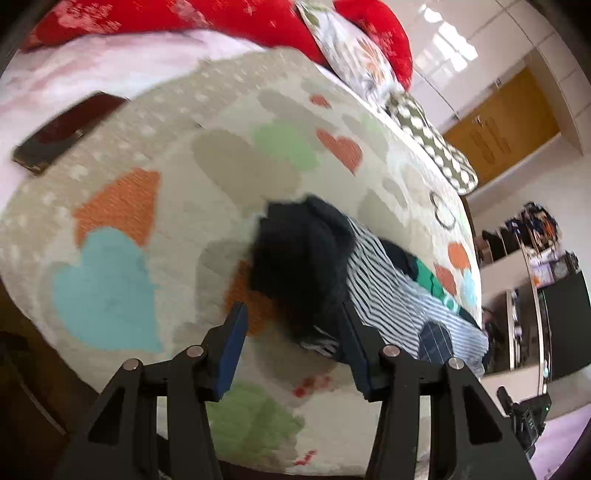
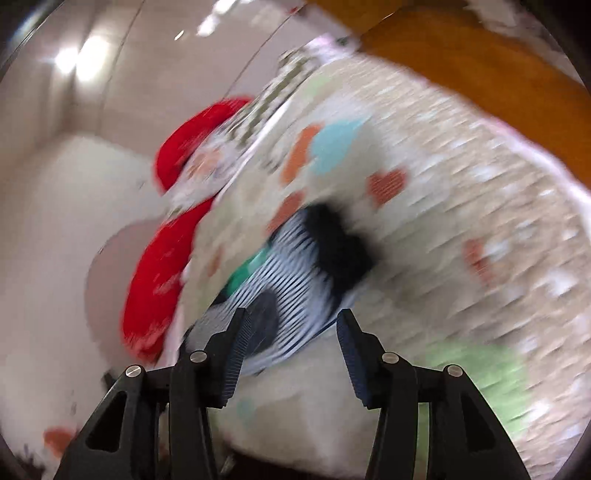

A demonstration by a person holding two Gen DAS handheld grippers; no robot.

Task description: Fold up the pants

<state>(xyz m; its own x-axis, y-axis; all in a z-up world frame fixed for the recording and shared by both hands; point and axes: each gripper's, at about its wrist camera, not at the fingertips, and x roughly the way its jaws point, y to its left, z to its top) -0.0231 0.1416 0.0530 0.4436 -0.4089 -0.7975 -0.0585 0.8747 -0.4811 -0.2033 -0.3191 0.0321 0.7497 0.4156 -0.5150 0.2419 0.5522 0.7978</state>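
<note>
scene: a bed [image 1: 155, 122] covered by a heart-print blanket [image 1: 207, 155] is seen from both wrist views; the right view is heavily motion-blurred.
task item: a dark garment [image 1: 301, 254], judged to be the pants, is lying bunched on the blanket, partly on top of a striped cloth [image 1: 399, 295] with a green patch [image 1: 430, 280]. it cannot be told whether it is already folded or only crumpled.
left gripper: the left gripper [image 1: 293, 317] is held just above and beside the near edge of the dark garment; the fingers [image 1: 236, 343] are spread apart and nothing is held between them.
right gripper: the right gripper [image 2: 291, 325] is aimed at the same pile from the other side; its fingers [image 2: 349, 347] are spread too, with nothing gripped. contact with the cloth cannot be told through the blur.
step in hand: judged to be an approach to a first grasp, with no fold started.
how to do it well: the dark garment should be separated from the striped cloth first, so only one layer is pinched. an edge such as the waistband or a hem should be taken, not the bunched middle. both grippers should be slowed, since the blur suggests fast motion. the blanket pile should be kept out of the pinch.
containers: no container is seen on the bed. shelves [image 1: 517, 266] are visible at the far right of the left view with small items on them, too small to identify.
other: a dark flat phone-like object [image 1: 62, 133] is lying well apart from the pile; red pillows [image 1: 258, 22] are at the head of the bed.
</note>
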